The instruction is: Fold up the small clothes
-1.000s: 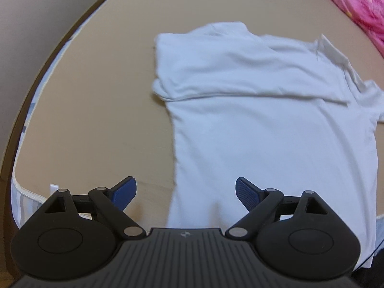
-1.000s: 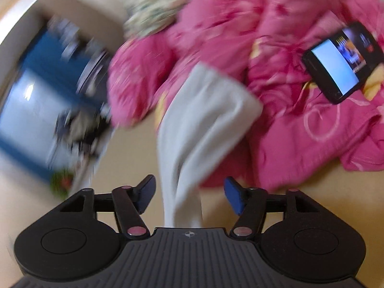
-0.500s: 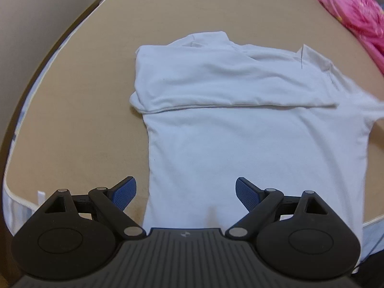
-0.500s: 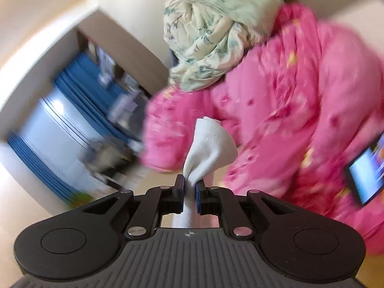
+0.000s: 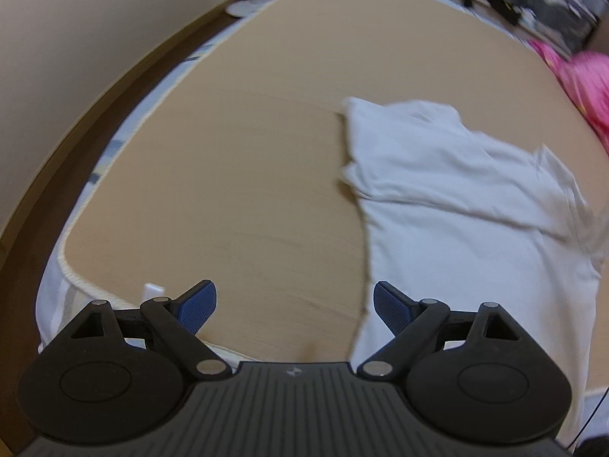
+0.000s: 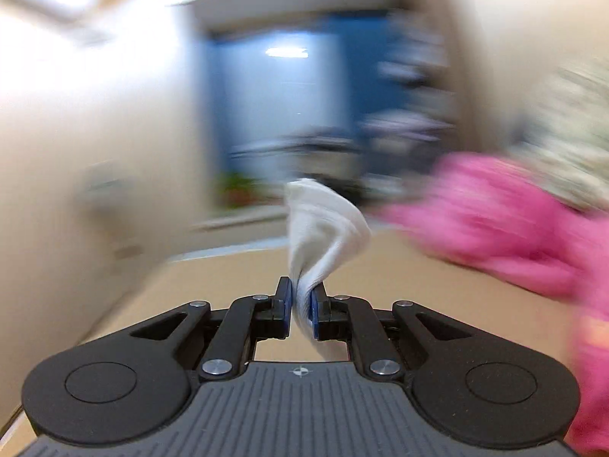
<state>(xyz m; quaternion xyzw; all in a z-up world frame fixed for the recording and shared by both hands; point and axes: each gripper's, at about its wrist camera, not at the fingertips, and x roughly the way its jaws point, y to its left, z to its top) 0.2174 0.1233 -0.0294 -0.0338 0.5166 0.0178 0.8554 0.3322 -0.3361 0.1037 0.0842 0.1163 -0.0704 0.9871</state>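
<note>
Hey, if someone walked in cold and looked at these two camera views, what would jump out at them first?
First, the white T-shirt, partly folded and spread over the right half of the tan bed surface, with the open left gripper hanging above its near edge. Then the right gripper, pinching a bunched white cloth that sticks up before a blurred room, with pink bedding at right.

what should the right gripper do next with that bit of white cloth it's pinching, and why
Probably carry the white cloth across and lay it flat on the tan surface. The right gripper has it bunched between its jaws, the left gripper is open and empty.
</note>
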